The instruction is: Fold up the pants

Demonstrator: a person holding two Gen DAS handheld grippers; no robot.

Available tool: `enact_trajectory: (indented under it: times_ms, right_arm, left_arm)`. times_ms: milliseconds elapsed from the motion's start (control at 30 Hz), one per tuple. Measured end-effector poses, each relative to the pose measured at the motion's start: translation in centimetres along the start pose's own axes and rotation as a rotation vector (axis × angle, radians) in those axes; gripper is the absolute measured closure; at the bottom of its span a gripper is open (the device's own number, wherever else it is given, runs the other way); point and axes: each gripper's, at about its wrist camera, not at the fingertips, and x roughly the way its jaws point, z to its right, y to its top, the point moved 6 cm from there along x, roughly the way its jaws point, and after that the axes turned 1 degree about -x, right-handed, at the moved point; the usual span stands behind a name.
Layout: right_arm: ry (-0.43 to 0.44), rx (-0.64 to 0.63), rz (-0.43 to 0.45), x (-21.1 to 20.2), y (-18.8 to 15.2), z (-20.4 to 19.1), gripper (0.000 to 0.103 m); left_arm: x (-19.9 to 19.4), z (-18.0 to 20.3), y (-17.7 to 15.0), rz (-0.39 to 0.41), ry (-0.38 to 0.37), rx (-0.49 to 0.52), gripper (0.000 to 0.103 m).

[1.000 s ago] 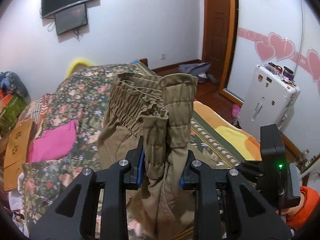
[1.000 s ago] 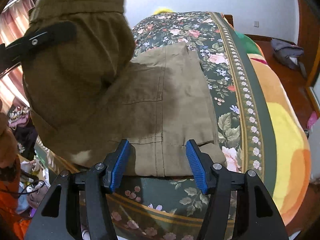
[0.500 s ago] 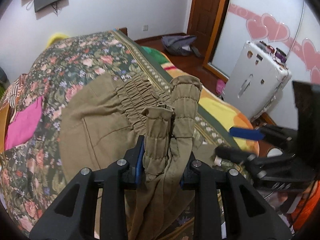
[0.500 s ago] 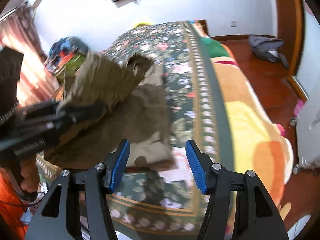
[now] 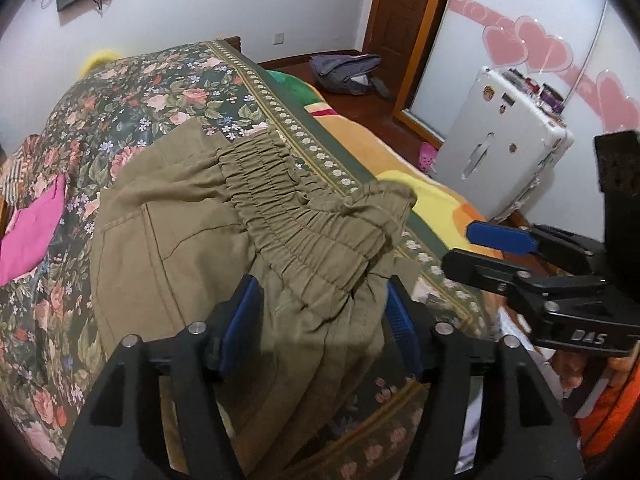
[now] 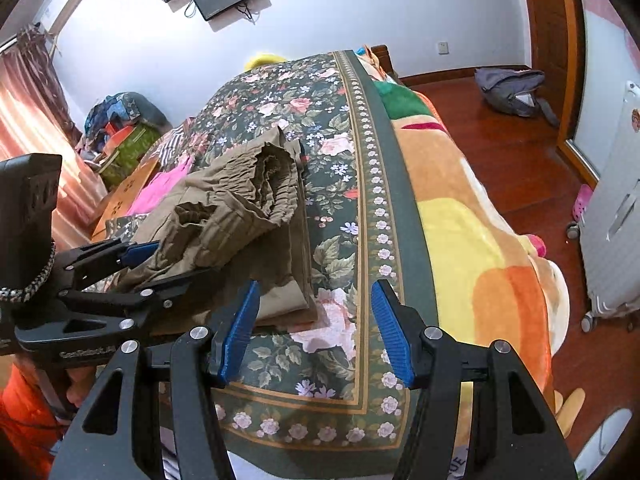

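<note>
Pants [image 5: 192,248]: olive-brown woven cloth, folded over on the bed [image 6: 332,404], near its foot end. The elastic waistband [image 5: 296,216] is densely gathered and ribbed, lying bunched on top of the smoother leg panels; a stitched pocket seam shows on the flat part.

Left gripper [image 5: 320,320]: black frame, blue ribbed pads, fingers spread wide on either side of the waistband cloth. Whether the pads touch the fabric cannot be told.

Right gripper [image 6: 316,328]: same build, fingers spread, nothing between them, held above the bed's foot edge just beside the folded hem.

Bed cover: dark green floral quilt with a banded border; a plush orange-yellow blanket [image 6: 472,240] lies alongside. A pink cloth [image 5: 32,236] lies on the quilt well apart from the pants.
</note>
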Motion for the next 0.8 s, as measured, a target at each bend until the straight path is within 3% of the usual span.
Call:
enact_trajectory:
  times_ms: [167, 367, 600, 800]
  right_arm:
    - [0.006, 0.001, 0.013, -0.3, 0.2, -0.8, 0.047]
    - [0.035, -0.002, 0.007, 0.0, 0.1, -2.4, 0.044]
    - [0.086, -0.022, -0.048, 2.3, -0.8, -5.1, 0.043]
    - [0.082, -0.043, -0.119, 5.1, -1.5, -6.0, 0.043]
  left_arm:
    - [-3.3, -1.3, 0.9, 0.071, -0.018, -0.039, 0.031]
    - [-5.9, -6.0, 2.7, 0.166, 0.121, -0.04, 0.02]
    - [-2.4, -14.7, 4.6, 0.103, 0.315, -0.059, 0.02]
    - [2.2, -19.3, 5.2, 0.011, 0.344, -0.064, 0.02]
